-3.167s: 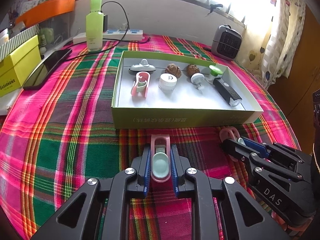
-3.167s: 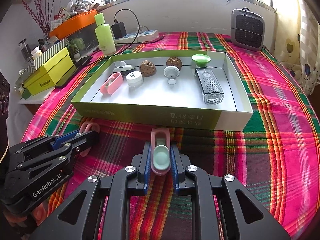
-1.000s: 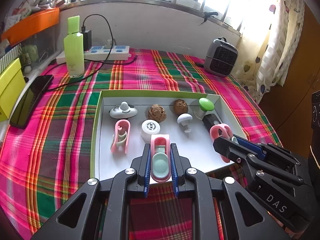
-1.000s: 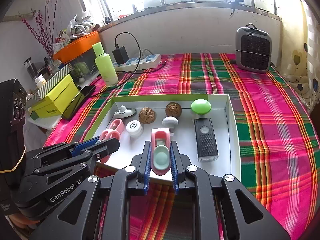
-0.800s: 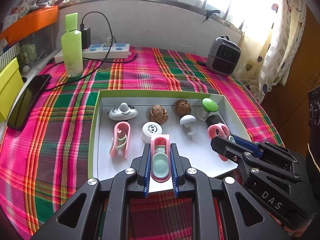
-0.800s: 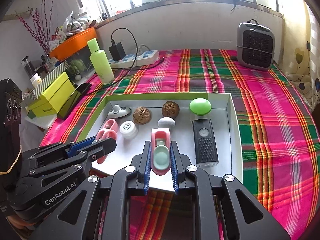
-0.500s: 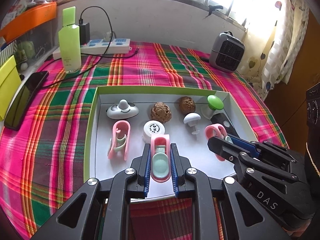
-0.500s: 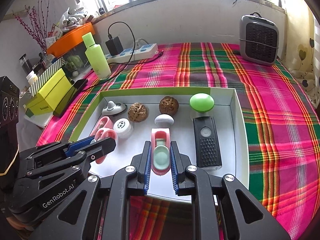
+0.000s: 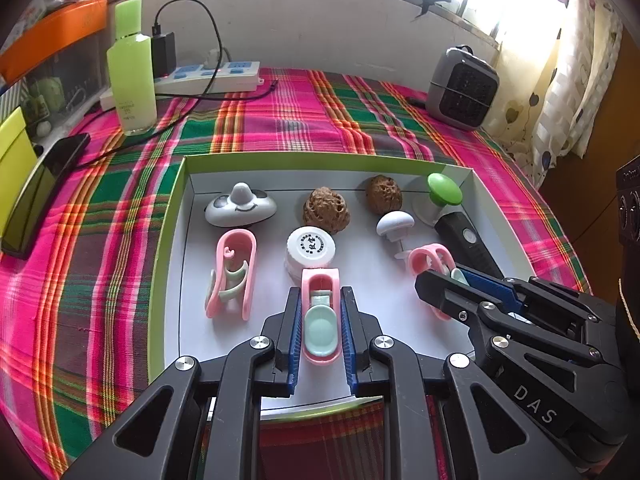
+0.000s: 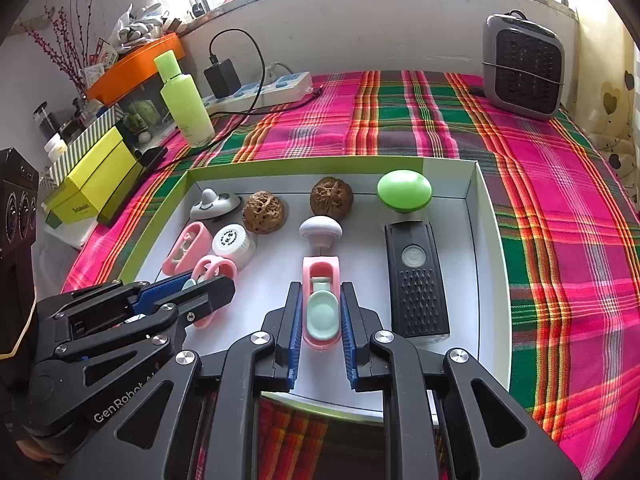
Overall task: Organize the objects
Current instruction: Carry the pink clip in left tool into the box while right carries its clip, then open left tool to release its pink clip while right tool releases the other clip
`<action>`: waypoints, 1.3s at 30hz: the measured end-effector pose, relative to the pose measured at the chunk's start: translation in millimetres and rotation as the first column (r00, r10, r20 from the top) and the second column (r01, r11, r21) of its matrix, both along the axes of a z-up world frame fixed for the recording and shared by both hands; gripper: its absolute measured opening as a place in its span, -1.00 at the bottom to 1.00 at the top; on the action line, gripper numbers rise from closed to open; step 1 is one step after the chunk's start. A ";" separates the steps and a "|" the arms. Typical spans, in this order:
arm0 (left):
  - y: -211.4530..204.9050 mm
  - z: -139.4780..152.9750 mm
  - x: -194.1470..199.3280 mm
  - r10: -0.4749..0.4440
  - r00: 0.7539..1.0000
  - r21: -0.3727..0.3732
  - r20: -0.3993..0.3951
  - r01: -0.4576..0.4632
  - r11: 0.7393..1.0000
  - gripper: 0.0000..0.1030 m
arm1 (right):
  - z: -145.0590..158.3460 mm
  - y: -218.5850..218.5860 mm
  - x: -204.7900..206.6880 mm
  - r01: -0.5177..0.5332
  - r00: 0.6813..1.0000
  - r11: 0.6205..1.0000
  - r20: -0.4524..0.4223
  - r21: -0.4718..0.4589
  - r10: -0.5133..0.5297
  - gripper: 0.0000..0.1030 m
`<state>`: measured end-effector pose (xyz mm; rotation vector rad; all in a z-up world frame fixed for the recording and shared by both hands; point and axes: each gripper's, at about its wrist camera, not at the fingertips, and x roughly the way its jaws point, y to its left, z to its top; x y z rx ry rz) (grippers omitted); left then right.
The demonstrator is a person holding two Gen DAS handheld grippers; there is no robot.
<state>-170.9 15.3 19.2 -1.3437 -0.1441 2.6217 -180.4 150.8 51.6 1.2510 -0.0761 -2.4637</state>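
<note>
Left wrist view: my left gripper (image 9: 320,320) has its jaws closed tight on a pink plastic clip with a mint-green inner tab (image 9: 320,312), low in the centre of the frame. The clip's long axis runs up the frame, its squared end pointing away from me toward the round white screw cap (image 9: 311,249). It hangs over the white floor of the shallow green-rimmed cardboard tray (image 9: 176,216). Right wrist view: my right gripper (image 10: 320,316) likewise has its jaws clamped on a second pink clip with a mint tab (image 10: 321,300), its long axis pointing up the frame at the white mushroom-shaped knob (image 10: 320,230), just left of the black rectangular grater (image 10: 416,276).
</note>
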 end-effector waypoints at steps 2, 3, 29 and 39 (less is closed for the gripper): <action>0.3 -1.2 -0.5 0.000 1.000 0.000 0.003 0.000 1.000 -0.69 | -1.0 0.1 -0.6 0.001 1.000 1.000 0.003 0.000 -0.001 -0.64; 0.4 -1.3 -0.6 0.000 1.000 -0.001 0.002 0.000 1.000 -0.69 | -1.6 0.2 -0.9 0.002 1.000 1.000 0.004 0.000 -0.002 -0.64; 1.5 -1.4 -1.3 0.009 1.000 -0.017 0.003 -0.009 1.000 -0.66 | -5.1 -0.4 -0.5 0.002 1.000 1.000 0.014 0.010 -0.002 -0.64; -2.3 -0.4 0.0 0.032 0.999 -0.030 0.005 -0.032 0.999 -0.40 | -3.1 -3.6 2.6 0.005 1.000 0.999 -0.002 0.040 -0.005 -0.48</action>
